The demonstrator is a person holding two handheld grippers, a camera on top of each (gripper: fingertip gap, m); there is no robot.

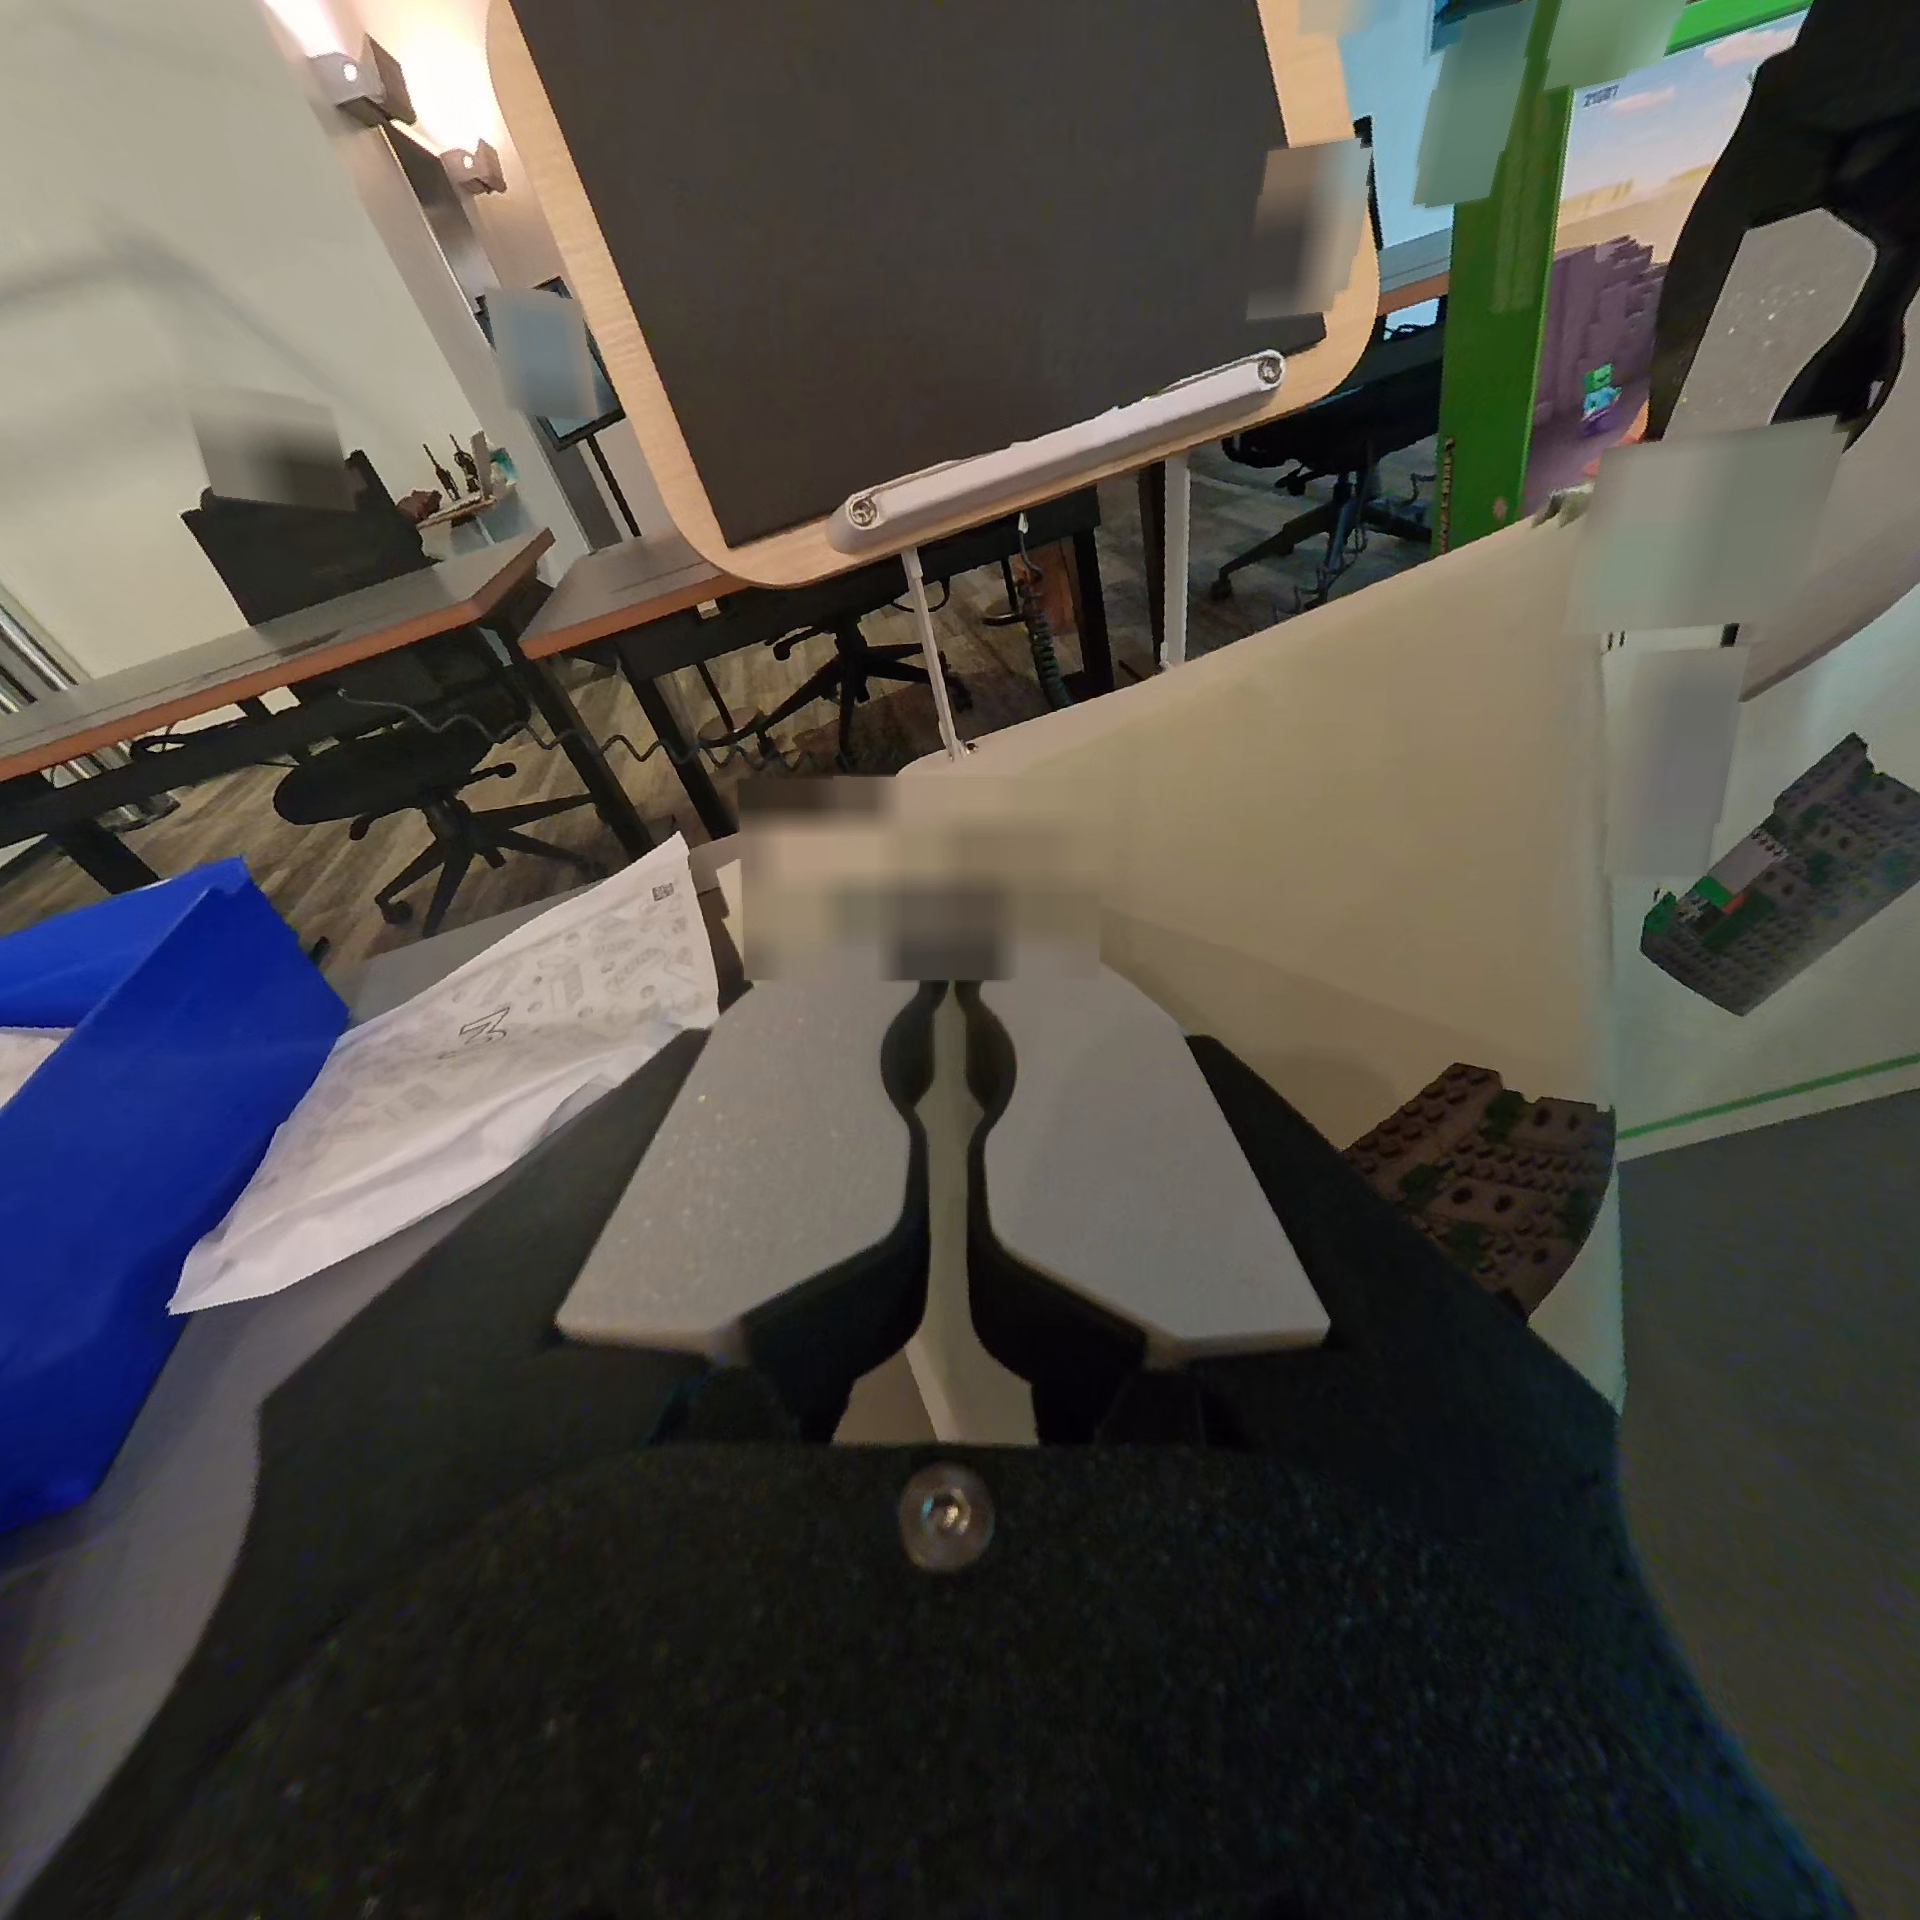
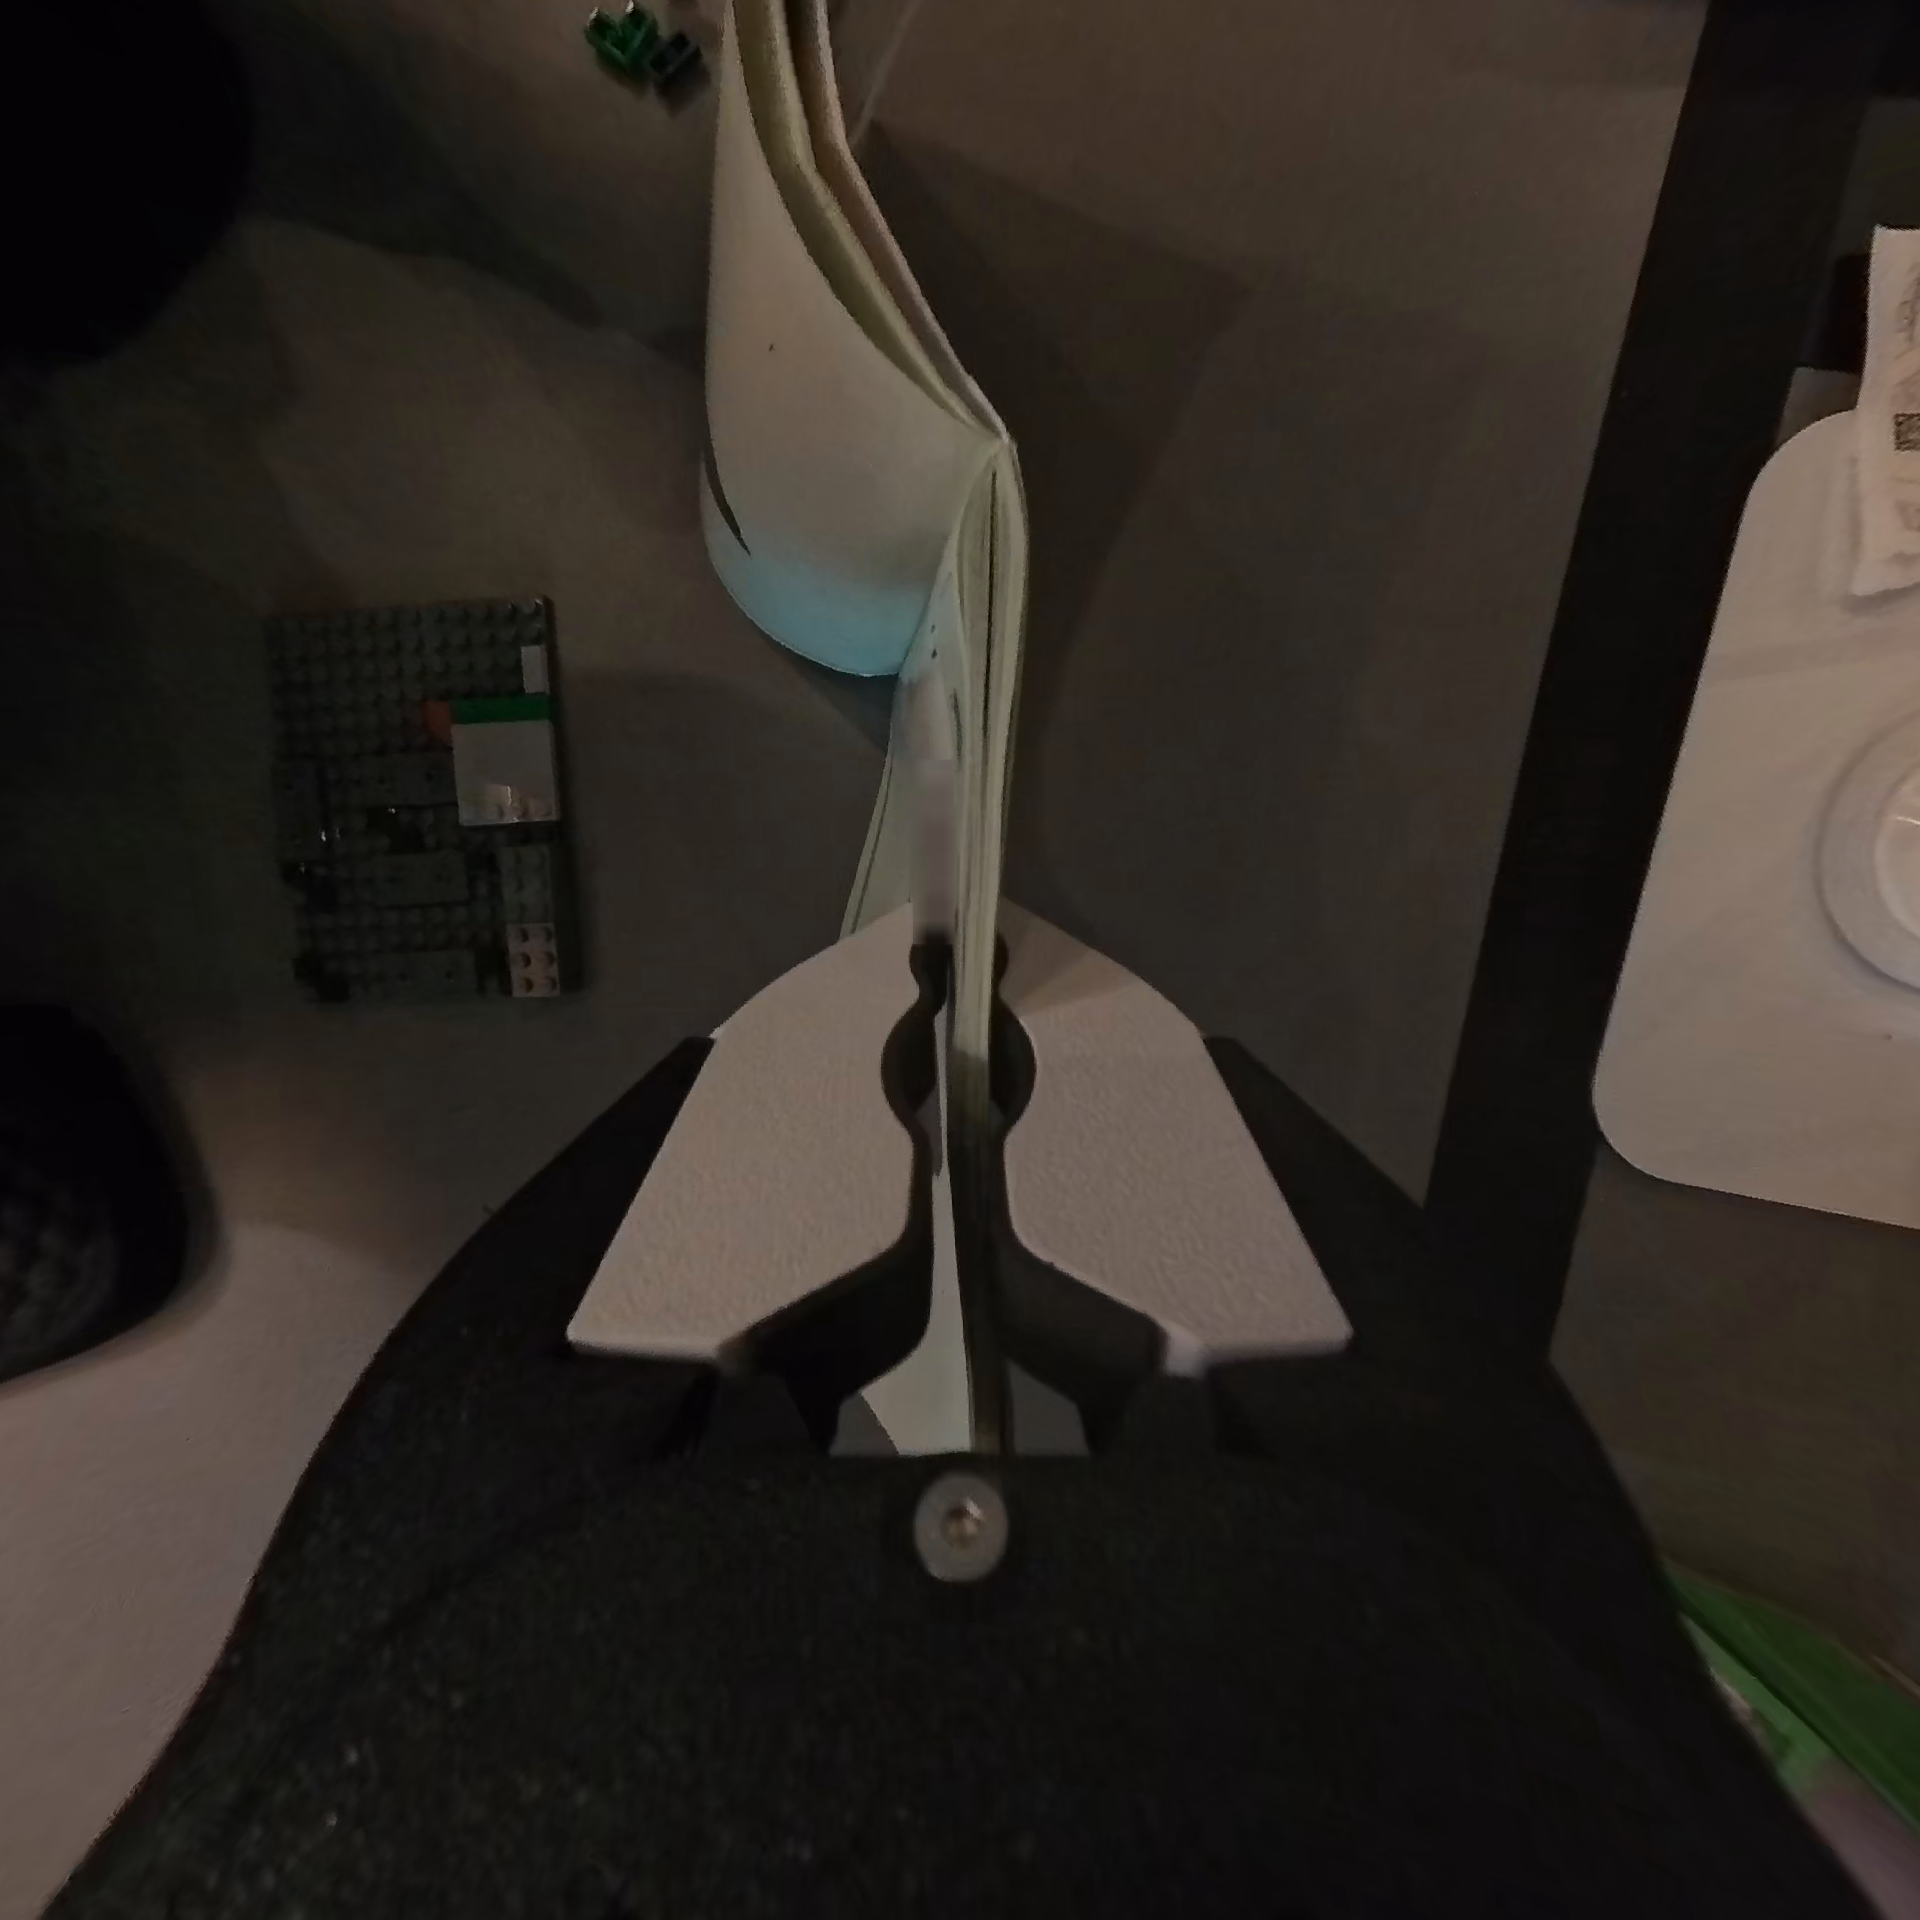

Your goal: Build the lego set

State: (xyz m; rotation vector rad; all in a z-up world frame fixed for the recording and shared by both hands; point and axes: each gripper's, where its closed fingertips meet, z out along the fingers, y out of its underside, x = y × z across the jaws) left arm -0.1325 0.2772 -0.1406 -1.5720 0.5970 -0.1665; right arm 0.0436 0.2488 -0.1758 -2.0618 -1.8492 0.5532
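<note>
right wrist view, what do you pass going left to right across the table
grey lego plate → instruction booklet, pinched in the right tool → black post → white tray

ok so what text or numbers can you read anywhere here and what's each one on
I don't quote writing; this is what carries it.
Green box: print on side and front, small.
Paper bag: line drawings and a square code, too small.
Booklet: build pictures; parts blurred over.
Paper slip: square code, too small.
Lego build: none.
</note>
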